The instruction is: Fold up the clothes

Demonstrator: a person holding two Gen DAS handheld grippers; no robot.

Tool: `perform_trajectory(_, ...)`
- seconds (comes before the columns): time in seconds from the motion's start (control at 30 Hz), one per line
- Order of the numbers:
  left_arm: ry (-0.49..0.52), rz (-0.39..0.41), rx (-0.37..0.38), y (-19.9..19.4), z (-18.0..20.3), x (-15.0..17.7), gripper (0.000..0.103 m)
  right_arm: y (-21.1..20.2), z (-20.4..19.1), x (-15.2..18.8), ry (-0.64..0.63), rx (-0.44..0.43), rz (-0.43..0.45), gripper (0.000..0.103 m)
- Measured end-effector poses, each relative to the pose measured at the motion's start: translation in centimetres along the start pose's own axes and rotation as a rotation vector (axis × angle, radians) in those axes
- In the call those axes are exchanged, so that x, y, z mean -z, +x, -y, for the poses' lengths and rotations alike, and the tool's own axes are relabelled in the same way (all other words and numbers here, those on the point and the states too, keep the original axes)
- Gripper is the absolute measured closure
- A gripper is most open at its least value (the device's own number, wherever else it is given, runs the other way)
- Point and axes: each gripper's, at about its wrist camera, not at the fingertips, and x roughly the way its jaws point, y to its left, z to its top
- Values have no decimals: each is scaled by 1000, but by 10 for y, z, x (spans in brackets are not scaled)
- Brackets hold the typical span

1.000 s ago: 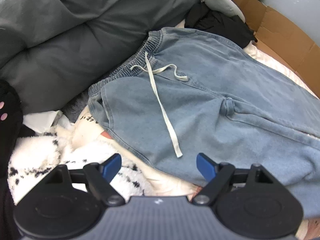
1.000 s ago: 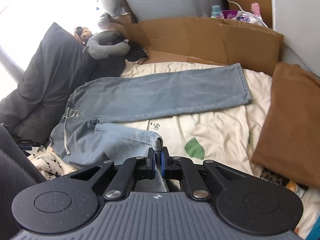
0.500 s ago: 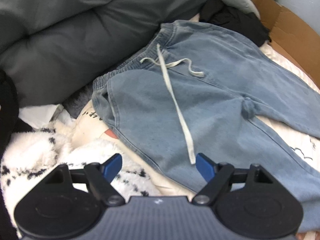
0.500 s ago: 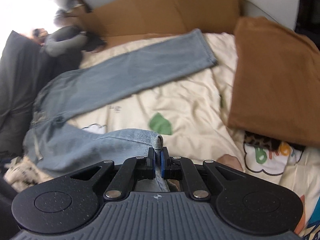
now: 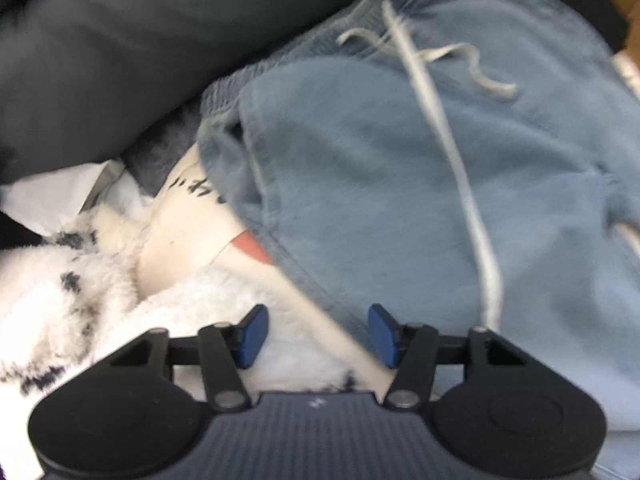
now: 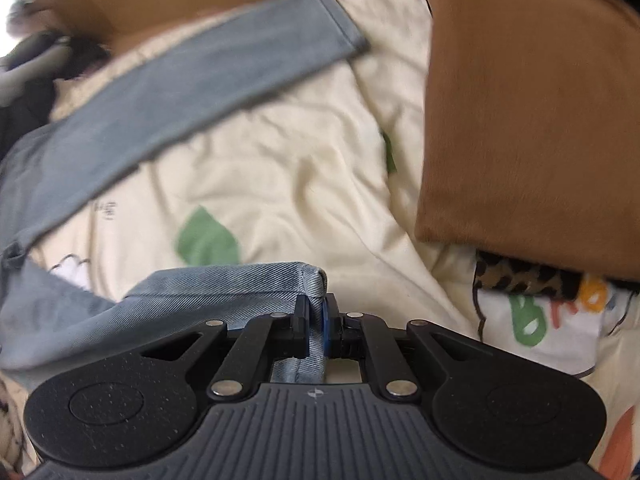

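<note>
Light blue jeans (image 5: 400, 180) lie on the bed, elastic waistband toward the dark pillow, with a white drawstring (image 5: 452, 140) trailing over the front. My left gripper (image 5: 318, 334) hovers close over the jeans' side seam near the waist. Its jaws are closing, with the seam edge and fluffy blanket between the blue pads, not pinched. In the right wrist view one leg (image 6: 200, 80) stretches flat toward the cardboard. The other leg's hem (image 6: 240, 280) is doubled back and sits between the pads of my right gripper (image 6: 314, 320), whose jaws are opening slightly.
A dark grey pillow (image 5: 140, 40) borders the waistband. A white fluffy blanket with black spots (image 5: 60, 280) lies under the left gripper. On the cream printed sheet (image 6: 280, 160) a brown folded cloth (image 6: 520, 120) covers a leopard-print piece (image 6: 520, 276). Cardboard (image 6: 160, 0) lines the far side.
Both grippers have sunk toward the bed. The left jaws have narrowed over the jeans' side edge. The right gripper has carried the pant hem down and to the right across the sheet.
</note>
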Motion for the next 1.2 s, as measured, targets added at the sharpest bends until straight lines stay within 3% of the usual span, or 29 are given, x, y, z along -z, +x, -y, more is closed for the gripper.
perform_trajectory(0.07,-16,-10,3,1,-1,-4,48,9,0,-2,1,4,-10,92)
perform_trajectory(0.27,-9,-16,6,-4,9,-13,42,1,14,7,77,8,39,67)
perform_trajectory(0.43,-8,33,1,-11,18,-19,38,-17,30,41,153,-41,74,67)
perform_trajectory(0.63,5,92,45,-26,21,-13,36,-25,33,99,204,-101,37,67)
perform_trajectory(0.87,4,82,73,-21,17,0,36,-18,33,140,295,-164,26,62)
perform_trajectory(1.07,-57,58,81,-9,3,3,36,0,26,160,351,-158,-13,59)
perform_trajectory(1.2,-33,50,80,-1,3,4,36,13,25,167,401,-166,-11,56)
